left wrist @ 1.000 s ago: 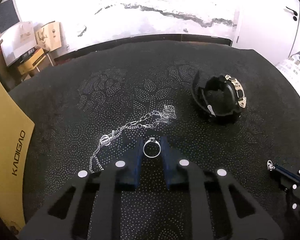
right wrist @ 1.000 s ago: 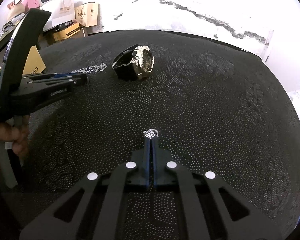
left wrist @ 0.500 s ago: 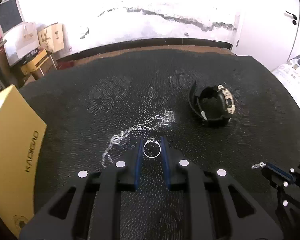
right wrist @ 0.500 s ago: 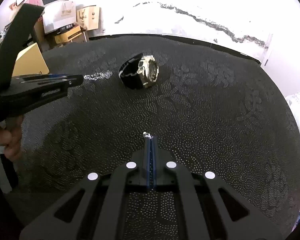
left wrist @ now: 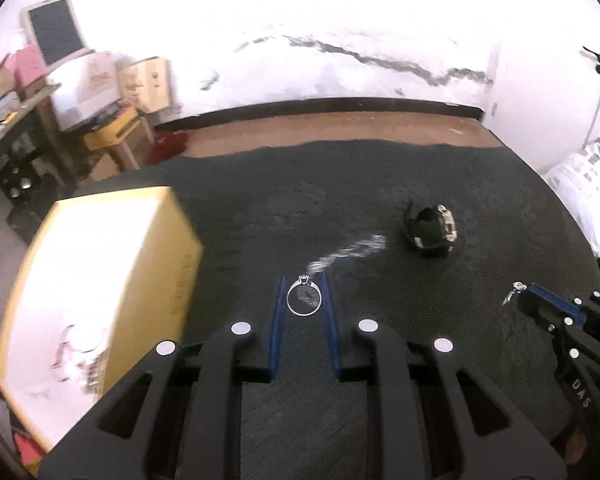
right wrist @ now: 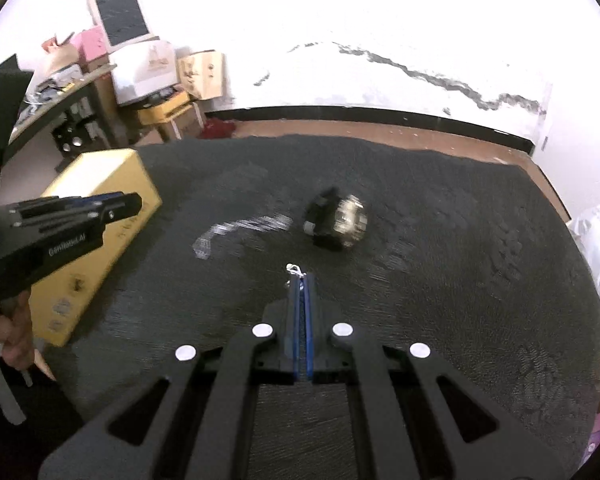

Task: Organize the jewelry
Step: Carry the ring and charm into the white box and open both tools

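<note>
- The left gripper has a silver ring pinched across its width between the blue pads, jaws only narrowly apart, so the band sits flat and the stone points forward
- The right gripper is closed tight on a tiny silver earring that pokes from its tips, a sensible grip for something so small
- Both grippers tilt steeply down over the dark cloth on the desk, held clear above it; I judge they are carrying the pieces toward the yellow box at the left edge
- A silver chain and a black watch lie mid-desk, not yet sorted
- A hand grips the left handle
</note>
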{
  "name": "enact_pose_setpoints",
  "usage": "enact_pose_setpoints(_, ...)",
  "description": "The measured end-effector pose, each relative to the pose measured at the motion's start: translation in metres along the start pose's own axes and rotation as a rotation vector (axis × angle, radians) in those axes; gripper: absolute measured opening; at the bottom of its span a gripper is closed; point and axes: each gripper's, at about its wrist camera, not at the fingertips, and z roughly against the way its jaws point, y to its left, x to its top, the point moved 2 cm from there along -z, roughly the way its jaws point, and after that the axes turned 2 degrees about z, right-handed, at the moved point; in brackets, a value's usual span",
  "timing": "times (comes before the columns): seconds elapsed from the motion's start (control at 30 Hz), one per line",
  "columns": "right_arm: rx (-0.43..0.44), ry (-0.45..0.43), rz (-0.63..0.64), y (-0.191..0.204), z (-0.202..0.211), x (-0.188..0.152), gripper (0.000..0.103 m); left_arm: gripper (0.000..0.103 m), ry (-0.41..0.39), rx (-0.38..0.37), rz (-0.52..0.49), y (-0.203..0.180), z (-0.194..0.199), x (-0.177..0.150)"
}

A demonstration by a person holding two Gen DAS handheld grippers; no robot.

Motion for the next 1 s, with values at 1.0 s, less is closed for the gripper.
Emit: enact_pose_setpoints(1.0,0.328,0.192,0.292,0.331,-0.087,0.095,0.003,0.018,0.098,0.284,0.308,0.277,0.045,-0.068)
